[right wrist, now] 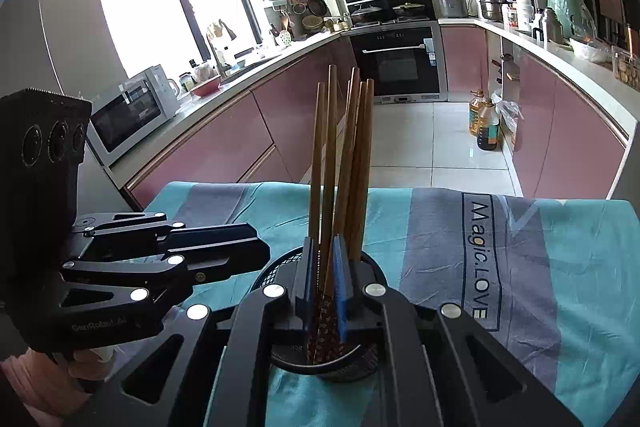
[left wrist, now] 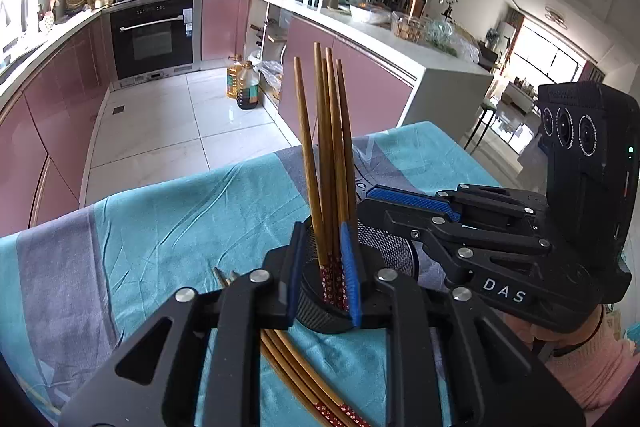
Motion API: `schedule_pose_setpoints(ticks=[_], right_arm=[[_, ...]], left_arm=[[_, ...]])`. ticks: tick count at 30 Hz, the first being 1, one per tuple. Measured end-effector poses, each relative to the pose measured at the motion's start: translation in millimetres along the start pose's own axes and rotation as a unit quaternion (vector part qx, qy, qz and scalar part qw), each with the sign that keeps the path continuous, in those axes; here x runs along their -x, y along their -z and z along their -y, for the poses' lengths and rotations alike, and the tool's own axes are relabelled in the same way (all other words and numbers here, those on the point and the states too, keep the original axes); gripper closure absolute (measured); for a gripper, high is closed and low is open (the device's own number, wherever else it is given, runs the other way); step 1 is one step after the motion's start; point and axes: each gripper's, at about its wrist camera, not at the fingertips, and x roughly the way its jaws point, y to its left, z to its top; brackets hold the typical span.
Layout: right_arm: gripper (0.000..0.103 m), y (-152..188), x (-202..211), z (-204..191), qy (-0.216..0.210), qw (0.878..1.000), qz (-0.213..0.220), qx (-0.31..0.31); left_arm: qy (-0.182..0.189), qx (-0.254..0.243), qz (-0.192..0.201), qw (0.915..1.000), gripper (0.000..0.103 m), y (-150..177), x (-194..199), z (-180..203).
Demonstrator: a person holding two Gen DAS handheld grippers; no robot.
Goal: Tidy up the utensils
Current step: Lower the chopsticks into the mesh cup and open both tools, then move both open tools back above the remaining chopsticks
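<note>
daylight, bright | window (right wrist: 168, 7) glare | sharp | fisheye edges dark

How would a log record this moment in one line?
chopsticks: upright in holder | left gripper: fingers flank them, grip unclear | right gripper: at holder | spare chopsticks: on cloth

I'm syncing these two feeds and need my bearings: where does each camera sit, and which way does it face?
Left wrist: rides the left gripper, facing the oven and right-hand counter over chopsticks in a mesh holder; the right gripper and a pink sleeve show.
Right wrist: rides the right gripper, facing the window and oven over those chopsticks; the left gripper shows.
Shared: chopsticks, holder, teal cloth, oven.
</note>
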Motion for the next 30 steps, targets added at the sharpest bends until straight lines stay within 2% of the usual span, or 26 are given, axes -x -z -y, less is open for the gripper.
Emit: schedule_pose_setpoints(ticks=[4, 6, 8, 11, 17, 21, 30], right_arm=[[0.083, 5, 12, -6, -0.008, 1.000, 0.012, 0.010], [0.076, 10, 22, -12, -0.018, 0.999, 0.020, 0.018], [0.073, 16, 32, -19, -0.023, 0.999, 0.026, 0.032], [0.067, 28, 42, -28, -0.041, 0.998, 0.026, 0.043], [0.066, 57, 38, -39, -0.060, 0.997, -0.004, 0.050], [0.066, 75, 22, -37, -0.062, 0.997, -0.034, 0.032], [0.066, 106, -4, -38, -0.059, 0.995, -0.078, 0.004]], left_arm=[[-0.013, 0.007, 0.030, 0.9994, 0.069, 13, 20, -4], [-0.019, 0.013, 0.047, 0.9986, 0.063, 21, 32, -9], [-0.030, 0.020, 0.065, 0.9972, 0.050, 30, 45, -14], [-0.046, 0.027, 0.077, 0.9956, 0.041, 45, 58, -20], [-0.076, 0.031, 0.061, 0.9948, 0.038, 83, 65, -29], [-0.092, 0.040, 0.040, 0.9941, 0.038, 110, 58, -35], [-0.087, 0.056, -0.025, 0.9943, 0.039, 151, 25, -37]])
